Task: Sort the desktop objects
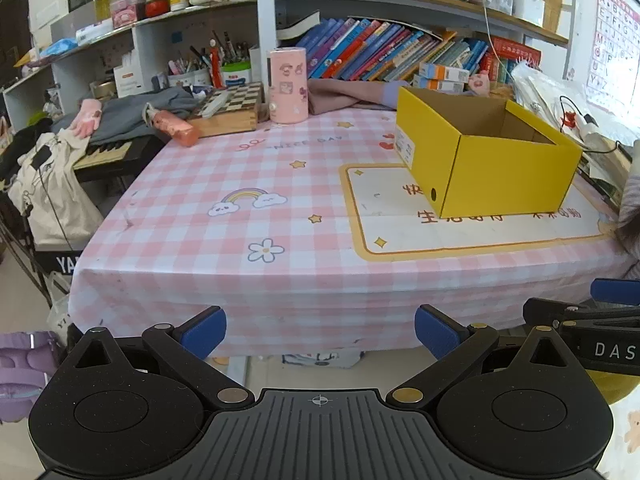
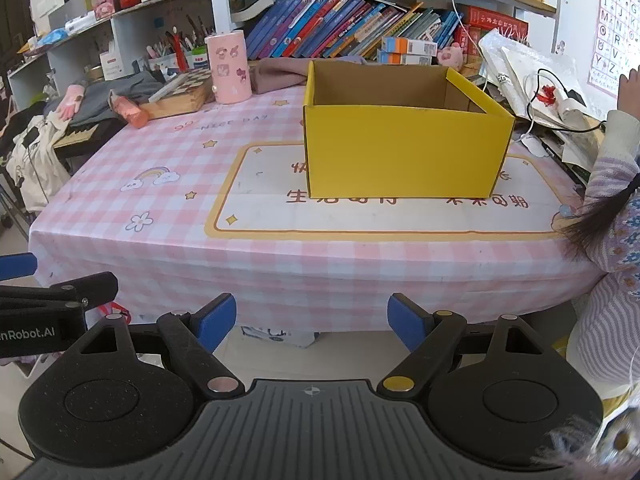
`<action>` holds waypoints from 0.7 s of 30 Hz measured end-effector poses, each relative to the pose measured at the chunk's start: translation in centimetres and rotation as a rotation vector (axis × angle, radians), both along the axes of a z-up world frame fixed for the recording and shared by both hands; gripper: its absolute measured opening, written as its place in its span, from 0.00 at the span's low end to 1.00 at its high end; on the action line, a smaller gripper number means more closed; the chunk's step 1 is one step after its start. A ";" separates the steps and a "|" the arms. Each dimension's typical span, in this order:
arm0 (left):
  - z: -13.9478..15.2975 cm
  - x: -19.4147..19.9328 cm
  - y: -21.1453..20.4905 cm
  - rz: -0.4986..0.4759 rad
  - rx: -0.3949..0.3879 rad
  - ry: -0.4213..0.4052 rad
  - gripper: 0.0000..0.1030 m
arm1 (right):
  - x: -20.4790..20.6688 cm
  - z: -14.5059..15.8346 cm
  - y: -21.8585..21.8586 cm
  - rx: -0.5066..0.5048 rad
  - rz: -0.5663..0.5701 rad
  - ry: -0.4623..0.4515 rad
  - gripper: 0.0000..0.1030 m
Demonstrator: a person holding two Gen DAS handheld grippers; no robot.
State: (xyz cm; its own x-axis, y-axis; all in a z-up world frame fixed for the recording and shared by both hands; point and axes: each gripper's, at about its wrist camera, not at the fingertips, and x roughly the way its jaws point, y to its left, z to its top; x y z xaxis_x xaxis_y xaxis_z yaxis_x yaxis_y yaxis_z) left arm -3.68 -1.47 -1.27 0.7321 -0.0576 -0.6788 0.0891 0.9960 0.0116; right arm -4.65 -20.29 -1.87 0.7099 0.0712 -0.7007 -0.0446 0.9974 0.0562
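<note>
One yellow box (image 2: 404, 152) stands on the surface (image 2: 280, 256), with one pink cylinder (image 2: 229, 67), one chessboard case (image 2: 182, 94), one pink bottle (image 2: 130, 111) lying down, two orange-and-blue cartons (image 2: 406, 51) stacked behind, and two grippers, left (image 1: 320, 330) and right (image 2: 312, 322), each with two blue pads.

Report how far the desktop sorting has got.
Done: nothing visible; what shows of the inside of the open yellow cardboard box is bare. In hand: nothing; the left gripper and right gripper are open and hang short of the pink checked tablecloth. Left: all the sorting, such as the pink cylindrical holder.
</note>
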 end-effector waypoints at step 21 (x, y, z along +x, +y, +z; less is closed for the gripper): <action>0.2 0.2 0.0 -0.004 0.002 -0.014 0.99 | 0.1 0.0 0.5 -0.013 0.007 0.000 0.80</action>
State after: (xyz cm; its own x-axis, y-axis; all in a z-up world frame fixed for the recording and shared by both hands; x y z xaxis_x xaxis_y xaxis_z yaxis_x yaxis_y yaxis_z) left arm -3.46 -1.49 -1.04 0.7415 -0.0594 -0.6684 0.0931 0.9955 0.0149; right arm -4.54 -19.83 -1.88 0.7096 0.0672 -0.7014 -0.0514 0.9977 0.0437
